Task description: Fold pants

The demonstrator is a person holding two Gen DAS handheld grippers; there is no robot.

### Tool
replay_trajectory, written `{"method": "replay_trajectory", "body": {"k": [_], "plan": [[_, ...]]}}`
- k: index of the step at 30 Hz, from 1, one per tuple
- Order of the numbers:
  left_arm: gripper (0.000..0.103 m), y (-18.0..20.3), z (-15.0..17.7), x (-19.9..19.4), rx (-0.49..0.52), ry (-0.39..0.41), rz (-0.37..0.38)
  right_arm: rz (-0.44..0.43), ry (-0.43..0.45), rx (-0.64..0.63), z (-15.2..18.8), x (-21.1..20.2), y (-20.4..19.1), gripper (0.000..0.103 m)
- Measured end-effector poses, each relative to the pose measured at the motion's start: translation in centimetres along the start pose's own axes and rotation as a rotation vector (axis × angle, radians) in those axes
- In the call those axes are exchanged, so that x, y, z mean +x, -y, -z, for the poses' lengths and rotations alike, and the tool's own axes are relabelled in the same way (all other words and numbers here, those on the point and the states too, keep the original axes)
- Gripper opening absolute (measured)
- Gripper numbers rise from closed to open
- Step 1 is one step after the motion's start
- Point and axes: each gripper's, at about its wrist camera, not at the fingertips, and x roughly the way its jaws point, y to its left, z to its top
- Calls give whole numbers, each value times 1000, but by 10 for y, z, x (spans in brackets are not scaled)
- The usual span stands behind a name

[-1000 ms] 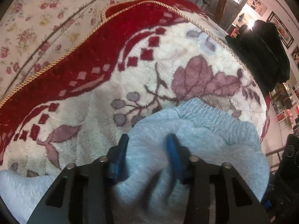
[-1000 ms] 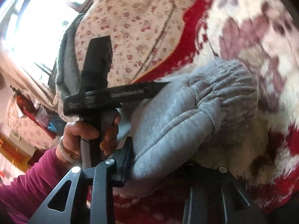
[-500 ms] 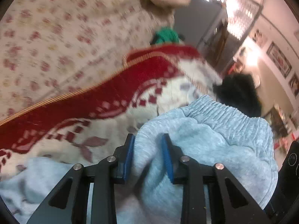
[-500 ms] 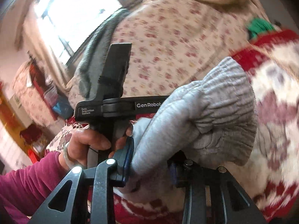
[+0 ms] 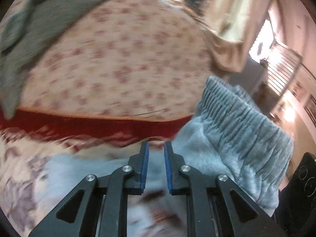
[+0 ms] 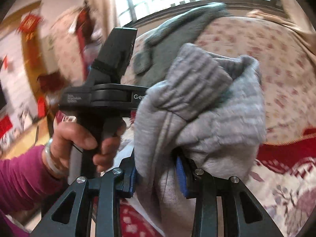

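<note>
Grey fleece fills both of my views: the pants (image 6: 199, 106) hang bunched up off the bed. Starting at nine o'clock in the right wrist view, a hand (image 6: 79, 140) in a magenta sleeve (image 6: 21, 179) grips the black handle of my left hand-held gripper (image 5: 156, 165). From its own camera, its blue pads (image 5: 145, 167) have just been closing and now stand at a narrow slit with no cloth between them; the ribbed waistband (image 5: 244, 118) sits off at three o'clock, beside the right finger. Moving toward six o'clock in the right wrist view, my right hand-held gripper (image 6: 158, 179) is clamped on a thick fold of the pants, with cloth draped over both fingers. Beyond, at two o'clock, lies the floral bedspread (image 6: 272, 59), and at four o'clock the red-and-cream blanket (image 6: 286, 158).
</note>
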Motion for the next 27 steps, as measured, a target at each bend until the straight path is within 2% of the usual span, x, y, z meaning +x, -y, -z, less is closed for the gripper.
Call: {"method": "replay_trajectory", "body": {"k": [4, 7, 9, 11, 12, 13, 14, 15, 17, 19, 23, 24, 27], "plan": [[14, -81, 34, -35, -110, 17, -124, -34, -109, -108, 4, 59, -42, 37], [14, -129, 59, -49, -199, 14, -189, -42, -202, -142, 19, 109, -60, 37], [19, -147, 70, -57, -237, 10, -223, -34, -253, -146, 31, 137, -65, 40], [29, -155, 77, -63, -245, 16, -246, -24, -279, -140, 41, 153, -71, 44], [33, -157, 77, -65, -242, 23, -248, -44, -265, -129, 42, 153, -74, 56], [42, -155, 76, -68, -233, 36, -246, -93, -245, -103, 42, 148, -76, 65], [48, -153, 74, -69, -227, 43, -244, -128, -235, -86, 44, 144, -76, 84], [50, -149, 71, -71, -216, 59, -239, -147, -228, -75, 43, 140, -78, 90], [55, -140, 68, -78, -192, 87, -239, -156, -227, -63, 37, 128, -78, 90], [63, -125, 63, -84, -159, 117, -229, -207, -212, -12, 35, 107, -76, 90], [79, -88, 59, -91, -76, 141, -187, -261, -111, 98, 30, 56, -55, 90], [79, -81, 59, -92, -61, 141, -179, -244, -92, 110, 29, 45, -50, 90], [83, -62, 64, -88, -22, 123, -150, -121, -55, 119, 30, 21, -28, 90]]}}
